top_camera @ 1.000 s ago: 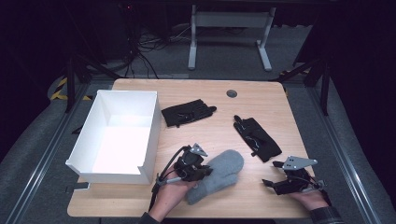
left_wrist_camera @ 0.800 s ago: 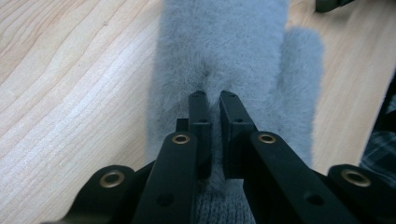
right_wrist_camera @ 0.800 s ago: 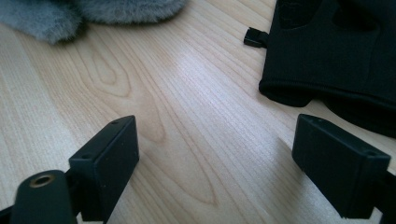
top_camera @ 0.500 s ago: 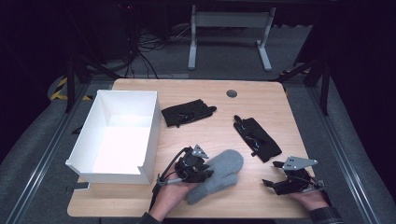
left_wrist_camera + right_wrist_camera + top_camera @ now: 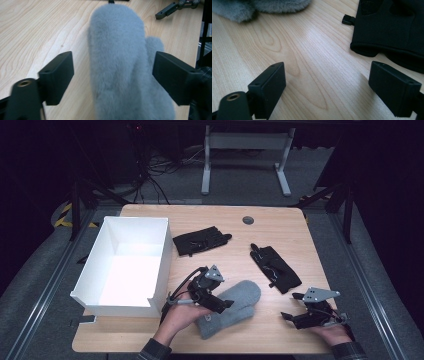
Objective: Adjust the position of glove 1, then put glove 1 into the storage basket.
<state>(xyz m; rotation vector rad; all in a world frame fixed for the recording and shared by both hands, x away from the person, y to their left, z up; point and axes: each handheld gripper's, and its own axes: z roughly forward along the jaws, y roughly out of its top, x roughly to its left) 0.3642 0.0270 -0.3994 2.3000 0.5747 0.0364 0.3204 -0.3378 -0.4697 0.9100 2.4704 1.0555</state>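
Nothing has shifted since a second ago: your left gripper [image 5: 220, 306] still sits over the grey mitten [image 5: 231, 307], jaws spread wide on either side of it, gripping nothing. At three o'clock from it your right gripper [image 5: 292, 318] rests wide open and empty. A black glove [image 5: 275, 268] lies at twelve o'clock from that one, near it.

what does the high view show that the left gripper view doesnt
High view: the white box at the table's left, two black gloves farther out, and both hands with the right gripper resting near the table's right front.

Left gripper view: the left gripper with its jaws open on either side of the mitten, apart from its fur, and the pile of that fur up close.

Both: the grey mitten lying flat on the wooden table.
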